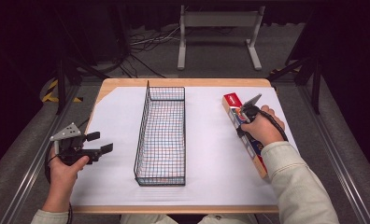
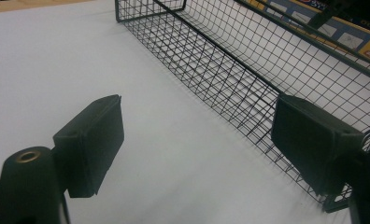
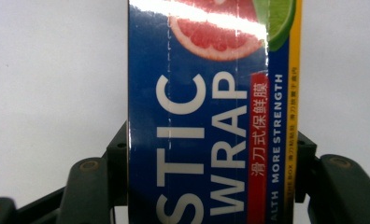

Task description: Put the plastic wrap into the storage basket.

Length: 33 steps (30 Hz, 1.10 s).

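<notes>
A long blue plastic wrap box [image 1: 254, 156] with a red end lies on the white sheet at the right of the table, pointing away from me. My right gripper [image 1: 246, 113] sits over its far half. In the right gripper view the box [image 3: 211, 93] runs between the two jaws, which press on its two long sides. A black wire basket [image 1: 141, 135], long and narrow, stands in the middle with nothing in it. My left gripper [image 1: 102, 142] hovers left of the basket, open, with nothing between its pads [image 2: 94, 135]. The basket's wall [image 2: 230, 84] is close to the right jaw.
A white sheet [image 1: 211, 154] covers most of the wooden table [image 1: 183, 82]. Beyond the far edge, a grey metal stand [image 1: 218, 21] and cables [image 1: 145, 44] are on the floor. Metal rails run along both sides of the table.
</notes>
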Available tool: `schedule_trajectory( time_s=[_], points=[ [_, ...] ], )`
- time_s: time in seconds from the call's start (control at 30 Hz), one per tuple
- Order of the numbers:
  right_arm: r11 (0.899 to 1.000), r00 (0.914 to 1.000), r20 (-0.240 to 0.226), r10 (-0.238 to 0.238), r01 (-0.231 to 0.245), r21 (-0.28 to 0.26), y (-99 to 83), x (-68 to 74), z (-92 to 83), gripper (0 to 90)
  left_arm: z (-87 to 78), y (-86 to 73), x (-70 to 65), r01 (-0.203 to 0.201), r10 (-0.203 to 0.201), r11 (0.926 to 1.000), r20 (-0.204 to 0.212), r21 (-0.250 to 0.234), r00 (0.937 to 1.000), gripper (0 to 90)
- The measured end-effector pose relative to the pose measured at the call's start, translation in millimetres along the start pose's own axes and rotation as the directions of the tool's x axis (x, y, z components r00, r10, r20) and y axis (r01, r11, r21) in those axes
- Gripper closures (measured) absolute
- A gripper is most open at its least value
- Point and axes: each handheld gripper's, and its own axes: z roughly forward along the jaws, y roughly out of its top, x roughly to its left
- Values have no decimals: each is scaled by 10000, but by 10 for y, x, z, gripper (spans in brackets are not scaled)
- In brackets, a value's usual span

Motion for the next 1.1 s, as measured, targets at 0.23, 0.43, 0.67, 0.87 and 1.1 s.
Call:
schedule_trajectory(
  time_s=[0.23, 0.43, 0.67, 0.87, 1.1],
  points=[
    [9969, 9970, -86, 773, -774, -104, 7, 14, -48, 407, 2, -2, -1, 9, -9, 10000, 13, 7, 10000, 180],
    [9911, 9921, -179, 1240, -1247, -474, 36, -3, -215, 408, -12, -2, 1, 74, -73, 10000, 27, -51, 10000, 181],
    [9746, 9754, -721, 2083, -2132, -687, 72, -7, -458, 407, 1, -4, 0, 29, -29, 10000, 12, 17, 10000, 181],
    [9702, 9760, -560, 2103, -2154, -1112, 87, 19, -622, 408, -9, -5, 8, 27, -27, 10000, 1, -40, 10000, 183],
    [9591, 9692, -584, 2392, -2452, -1414, 124, 44, -827, 408, -4, -13, 3, 110, -110, 9999, -20, -33, 9999, 188]
  ],
)
